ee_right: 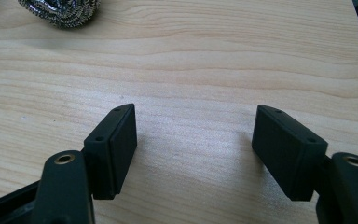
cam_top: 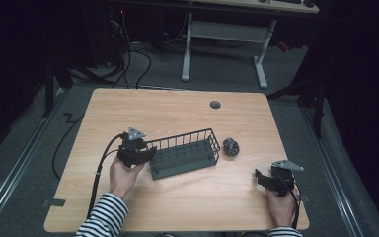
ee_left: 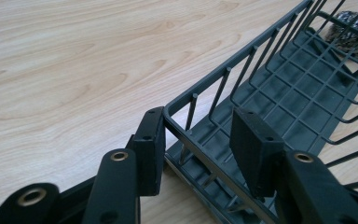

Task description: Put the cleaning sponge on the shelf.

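Observation:
A dark grey wire basket (cam_top: 183, 141) lies slantwise at the middle of the wooden table (cam_top: 143, 108). My left gripper (cam_top: 148, 152) is at its left end, open. In the left gripper view the jaws straddle the corner of the basket rim (ee_left: 223, 74); the left pad (ee_left: 150, 140) touches the rim, the right pad stands inside the basket, apart from the wires. A steel-wool scourer (cam_top: 231, 146) rests on the table just right of the basket. My right gripper (cam_top: 259, 177) is open near the front right, its jaws (ee_right: 196, 135) over bare wood, with the scourer (ee_right: 60, 8) farther ahead.
A round grey grommet (cam_top: 215, 104) sits in the far part of the tabletop. Beyond the table stand a white-legged desk (cam_top: 224, 34) and floor cables (cam_top: 128, 64). The table's right edge (cam_top: 288, 163) is close to the right hand.

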`<control>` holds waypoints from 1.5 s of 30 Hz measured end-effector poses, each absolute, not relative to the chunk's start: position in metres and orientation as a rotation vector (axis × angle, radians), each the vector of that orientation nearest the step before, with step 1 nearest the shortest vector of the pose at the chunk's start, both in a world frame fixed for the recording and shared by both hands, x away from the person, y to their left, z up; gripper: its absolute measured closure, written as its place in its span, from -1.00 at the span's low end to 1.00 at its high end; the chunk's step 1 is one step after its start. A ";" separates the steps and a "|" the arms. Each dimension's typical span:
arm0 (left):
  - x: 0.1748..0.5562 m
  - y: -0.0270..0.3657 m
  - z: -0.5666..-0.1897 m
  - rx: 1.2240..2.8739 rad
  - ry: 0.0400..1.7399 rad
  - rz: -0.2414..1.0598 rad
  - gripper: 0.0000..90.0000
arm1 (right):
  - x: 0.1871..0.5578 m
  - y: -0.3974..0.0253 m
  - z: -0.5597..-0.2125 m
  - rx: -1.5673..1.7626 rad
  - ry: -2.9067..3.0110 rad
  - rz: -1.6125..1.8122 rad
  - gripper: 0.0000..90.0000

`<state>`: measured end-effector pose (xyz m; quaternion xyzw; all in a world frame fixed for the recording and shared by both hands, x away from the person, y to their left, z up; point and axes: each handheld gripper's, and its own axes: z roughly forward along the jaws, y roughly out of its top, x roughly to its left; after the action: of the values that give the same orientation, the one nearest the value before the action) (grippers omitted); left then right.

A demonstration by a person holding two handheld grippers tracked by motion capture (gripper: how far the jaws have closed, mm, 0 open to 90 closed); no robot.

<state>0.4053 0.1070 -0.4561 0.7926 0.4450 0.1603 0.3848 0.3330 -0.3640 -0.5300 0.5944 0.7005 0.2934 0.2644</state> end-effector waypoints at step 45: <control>0.380 0.162 -0.436 1.855 1.132 0.463 -0.27 | 0.333 -0.364 -0.530 1.612 1.892 0.791 -0.31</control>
<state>0.3799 0.1617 -0.4362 0.7482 0.4566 0.1869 0.4437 0.3327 -0.3636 -0.5299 0.5961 0.6998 0.2927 0.2632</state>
